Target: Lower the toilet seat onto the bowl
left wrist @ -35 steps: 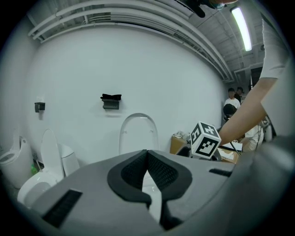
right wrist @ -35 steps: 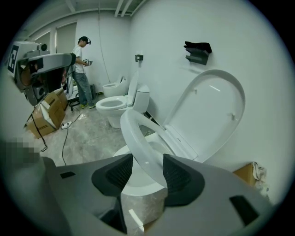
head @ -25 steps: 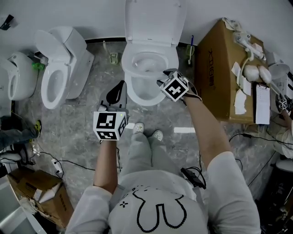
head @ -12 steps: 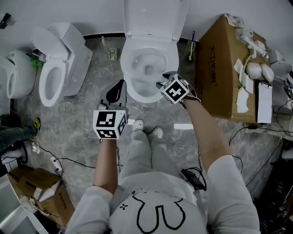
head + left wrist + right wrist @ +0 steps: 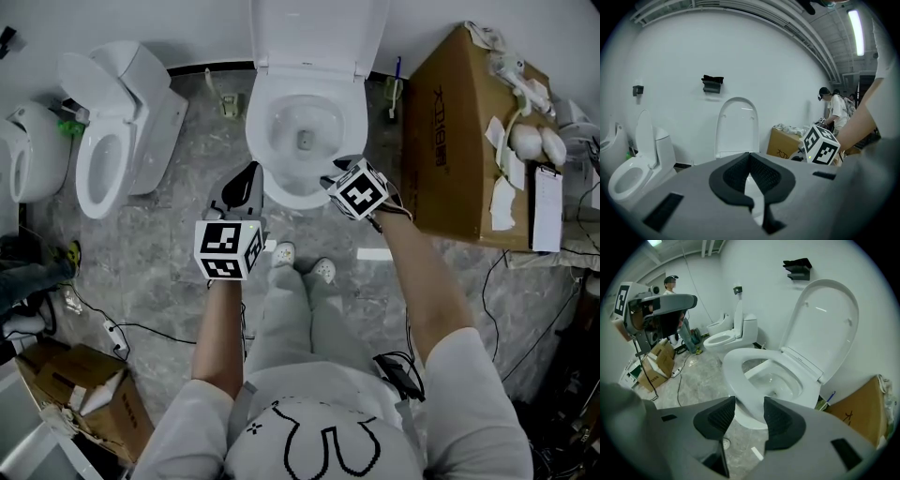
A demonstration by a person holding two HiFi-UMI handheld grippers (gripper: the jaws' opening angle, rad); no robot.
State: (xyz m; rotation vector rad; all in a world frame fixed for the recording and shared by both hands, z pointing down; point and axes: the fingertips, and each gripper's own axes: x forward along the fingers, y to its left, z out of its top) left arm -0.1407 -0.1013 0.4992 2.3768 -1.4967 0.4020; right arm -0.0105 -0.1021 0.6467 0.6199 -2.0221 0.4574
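The bowl (image 5: 302, 193) stands just ahead of the person, its long axis running straight away from them to the wall. A white ring that I take for the seat (image 5: 737, 365) seems to lie flat on the bowl already. The only part standing up is the lid (image 5: 824, 320), upright at the back of the bowl and leaning to the wall.

The right gripper (image 5: 334, 174) is the nearer one. It hangs at the bowl's front right edge, its fingers apart and holding nothing, with the front of the ring showing between them but not gripped. The left gripper (image 5: 249, 174) hangs off the bowl's front left, over the floor (image 5: 178, 234), its fingers together and empty.

Any hinged part yet to come down lies beyond and above the right gripper, across the bowl's whole length, so a reach forward over the bowl is needed.
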